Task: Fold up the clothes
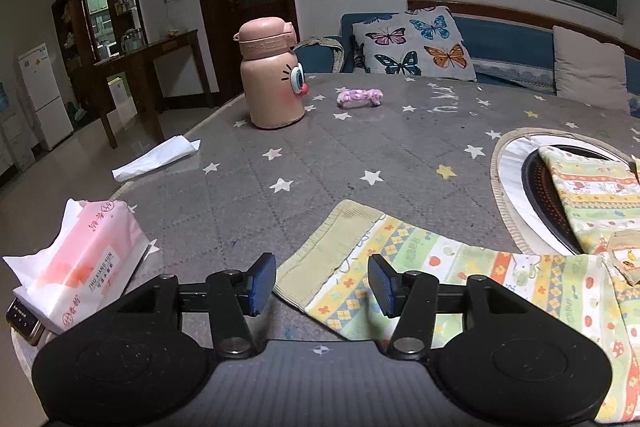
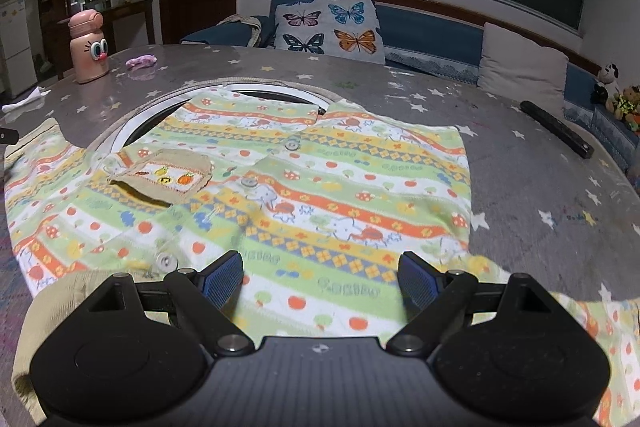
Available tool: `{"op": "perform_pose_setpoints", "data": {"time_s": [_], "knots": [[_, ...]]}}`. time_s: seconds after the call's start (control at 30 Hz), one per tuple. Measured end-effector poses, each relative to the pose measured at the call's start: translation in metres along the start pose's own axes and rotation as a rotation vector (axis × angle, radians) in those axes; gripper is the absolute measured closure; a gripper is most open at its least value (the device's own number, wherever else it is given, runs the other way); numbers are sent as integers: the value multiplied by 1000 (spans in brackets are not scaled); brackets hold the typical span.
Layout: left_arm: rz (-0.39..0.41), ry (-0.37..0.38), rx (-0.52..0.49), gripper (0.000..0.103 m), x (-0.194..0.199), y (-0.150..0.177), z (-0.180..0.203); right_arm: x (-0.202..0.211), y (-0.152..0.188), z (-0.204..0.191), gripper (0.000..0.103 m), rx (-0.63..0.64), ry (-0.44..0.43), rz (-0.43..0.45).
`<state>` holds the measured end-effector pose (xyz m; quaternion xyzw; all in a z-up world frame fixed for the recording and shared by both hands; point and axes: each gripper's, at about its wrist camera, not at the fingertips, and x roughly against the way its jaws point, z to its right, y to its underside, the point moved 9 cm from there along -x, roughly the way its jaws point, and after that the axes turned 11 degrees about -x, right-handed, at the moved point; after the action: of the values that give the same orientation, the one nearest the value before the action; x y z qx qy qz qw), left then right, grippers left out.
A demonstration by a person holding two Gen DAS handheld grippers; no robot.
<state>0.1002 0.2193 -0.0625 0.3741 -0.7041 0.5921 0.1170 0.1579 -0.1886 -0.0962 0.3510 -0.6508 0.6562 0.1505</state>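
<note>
Jaws: both apart, empty | shirt [image 2: 304,187] flat on starred table [image 1: 320,155] | sofa [image 2: 432,35] behind

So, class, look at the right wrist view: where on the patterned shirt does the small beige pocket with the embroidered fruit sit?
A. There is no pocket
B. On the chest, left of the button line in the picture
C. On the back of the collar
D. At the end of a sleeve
B: the pocket lies on the shirt front, to the left of the buttons running down the middle.
</note>
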Motion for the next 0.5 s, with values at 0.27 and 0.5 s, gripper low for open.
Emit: {"op": "perform_pose_setpoints", "data": {"time_s": [0.27,0.5], "knots": [[-2,9,-7,43,6,2,8,13,12,10,16,-30,14,0],[6,25,-18,38,13,2,19,25,18,19,16,-59,26,10]]}}
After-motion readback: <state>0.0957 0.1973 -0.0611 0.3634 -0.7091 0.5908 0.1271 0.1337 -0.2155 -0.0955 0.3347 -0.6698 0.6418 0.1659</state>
